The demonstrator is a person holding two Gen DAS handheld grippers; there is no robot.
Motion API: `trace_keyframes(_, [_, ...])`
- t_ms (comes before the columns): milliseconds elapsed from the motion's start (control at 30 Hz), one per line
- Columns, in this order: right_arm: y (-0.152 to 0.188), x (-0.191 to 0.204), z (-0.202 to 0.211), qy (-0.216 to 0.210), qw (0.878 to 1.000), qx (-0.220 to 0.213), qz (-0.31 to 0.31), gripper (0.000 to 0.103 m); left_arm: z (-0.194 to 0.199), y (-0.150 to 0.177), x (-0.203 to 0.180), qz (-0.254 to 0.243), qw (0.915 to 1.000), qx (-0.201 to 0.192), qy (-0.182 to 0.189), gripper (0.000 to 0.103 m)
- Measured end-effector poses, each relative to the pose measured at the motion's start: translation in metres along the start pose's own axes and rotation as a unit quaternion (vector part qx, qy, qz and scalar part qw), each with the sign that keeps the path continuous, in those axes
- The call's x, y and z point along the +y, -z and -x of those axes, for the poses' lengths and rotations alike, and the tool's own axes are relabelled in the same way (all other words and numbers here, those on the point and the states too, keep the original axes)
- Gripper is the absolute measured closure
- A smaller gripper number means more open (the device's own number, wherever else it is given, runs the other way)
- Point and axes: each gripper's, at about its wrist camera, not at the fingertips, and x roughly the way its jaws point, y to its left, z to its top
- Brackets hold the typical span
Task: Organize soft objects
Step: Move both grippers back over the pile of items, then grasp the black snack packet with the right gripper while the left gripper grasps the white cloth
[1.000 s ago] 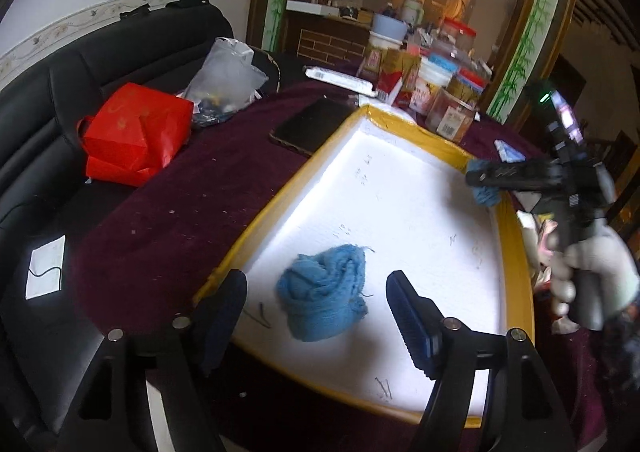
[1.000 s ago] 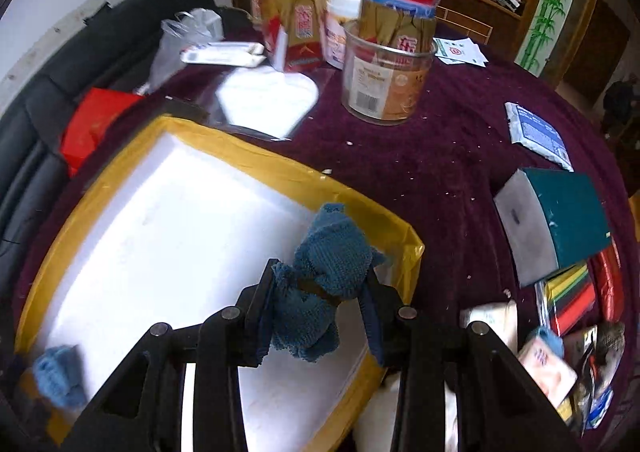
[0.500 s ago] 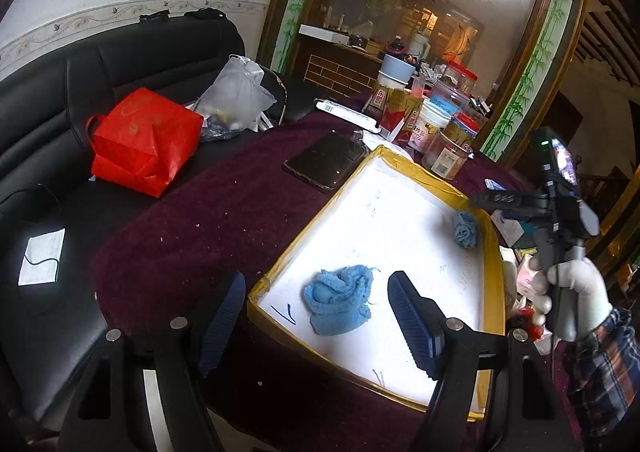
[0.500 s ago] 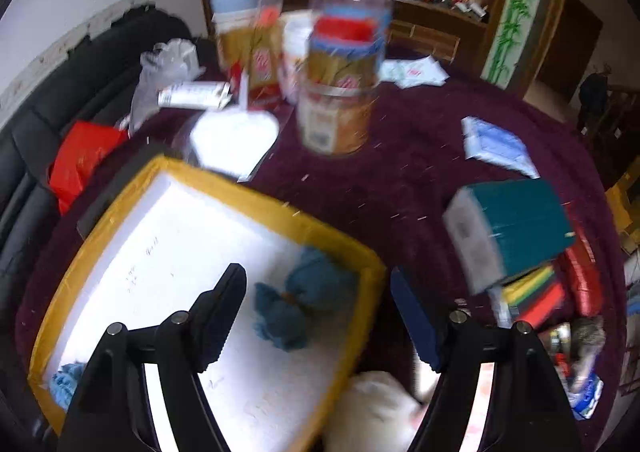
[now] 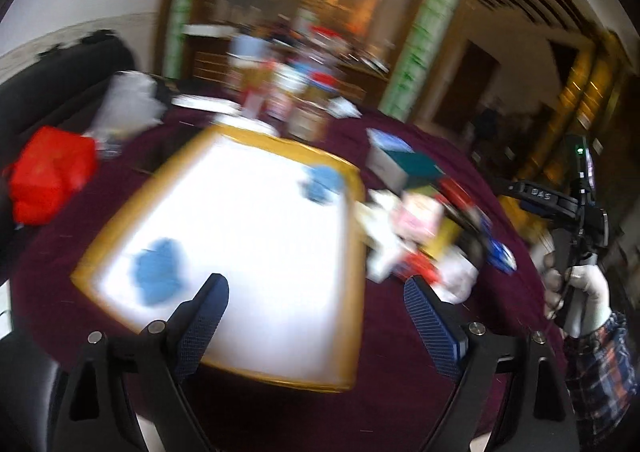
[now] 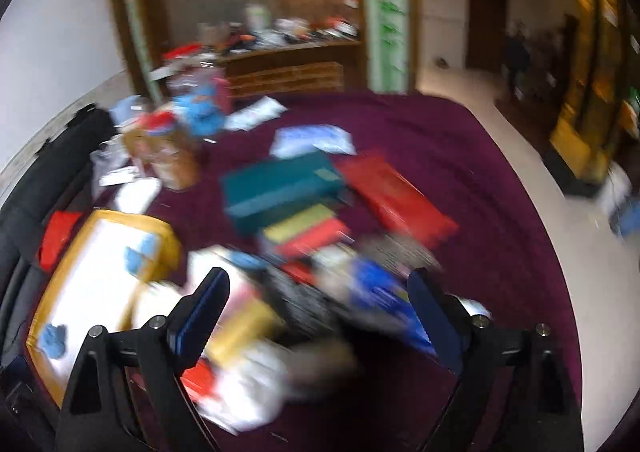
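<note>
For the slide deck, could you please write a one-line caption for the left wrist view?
Open left claw above a yellow-rimmed white tray holding two blue cloths.

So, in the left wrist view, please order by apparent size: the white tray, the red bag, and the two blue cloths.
1. white tray
2. red bag
3. near blue cloth
4. far blue cloth

The cloths may be alike; the near one is closer to the camera, and the view is blurred.
</note>
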Motion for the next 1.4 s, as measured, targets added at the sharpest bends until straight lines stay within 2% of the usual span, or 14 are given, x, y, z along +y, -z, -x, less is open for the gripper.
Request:
trace_keyframes(167, [0.04, -0.074, -0.004, 0.001, 0.997, 0.024, -0.068, 0.013, -0.034, 0.019, -0.067, -0.053, 0.9951, 0.062, 0.057, 0.011])
trace_keyframes(300, [0.063, -0.115, -0.002, 0.004, 0.995, 0.022, -0.1, 0.013, -0.052, 0.034, -0.115, -0.096, 0.9885, 0.092, 0.071, 0.011])
trace_keyframes(533, [0.081, -0.148, -0.004, -0.01, 0.99, 0.018, -0.137, 0.013, -0.079, 0.04, -0.187, -0.204, 0.9745, 0.072, 0.058, 0.012])
trace_keyframes(633, [0.083, -0.148, -0.004, -0.018, 0.99, 0.021, -0.138, 0.013, -0.104, 0.039, -0.212, -0.249, 0.9658, 0.061, 0.042, 0.017])
trace_keyframes(800, [0.078, -0.137, -0.003, -0.034, 0.992, 0.028, -0.121, 0.013, -0.152, 0.041, -0.238, -0.295, 0.9525, 0.075, 0.004, 0.018])
trace_keyframes(833, [0.077, -0.134, -0.003, -0.037, 0.992, 0.03, -0.115, 0.013, -0.163, 0.042, -0.239, -0.3, 0.9503, 0.085, -0.004, 0.027])
trace_keyframes(867, [0.075, -0.13, -0.003, -0.039, 0.993, 0.031, -0.11, 0.013, -0.17, 0.045, -0.24, -0.301, 0.9489, 0.094, -0.009, 0.036])
trace_keyframes(900, [0.073, -0.125, -0.003, -0.044, 0.993, 0.033, -0.103, 0.013, -0.179, 0.047, -0.238, -0.296, 0.949, 0.108, -0.011, 0.06])
trace_keyframes(1000, [0.068, -0.108, -0.008, -0.064, 0.994, 0.042, -0.083, 0.013, -0.188, 0.043, -0.221, -0.252, 0.9588, 0.131, 0.001, 0.087])
trace_keyframes(1100, [0.061, -0.088, -0.019, -0.09, 0.992, 0.057, -0.068, 0.013, -0.182, 0.03, -0.198, -0.191, 0.9708, 0.139, 0.039, 0.087])
trace_keyframes(1167, [0.055, -0.071, -0.031, -0.109, 0.99, 0.069, -0.059, 0.013, -0.174, 0.023, -0.185, -0.164, 0.9754, 0.137, 0.056, 0.087])
trace_keyframes(1300, [0.045, -0.038, -0.047, -0.121, 0.989, 0.083, -0.025, 0.013, -0.154, 0.02, -0.17, -0.124, 0.9786, 0.135, 0.094, 0.087])
trace_keyframes(1400, [0.041, -0.014, -0.064, -0.11, 0.989, 0.096, 0.003, 0.013, -0.133, 0.02, -0.167, -0.114, 0.9789, 0.127, 0.113, 0.087])
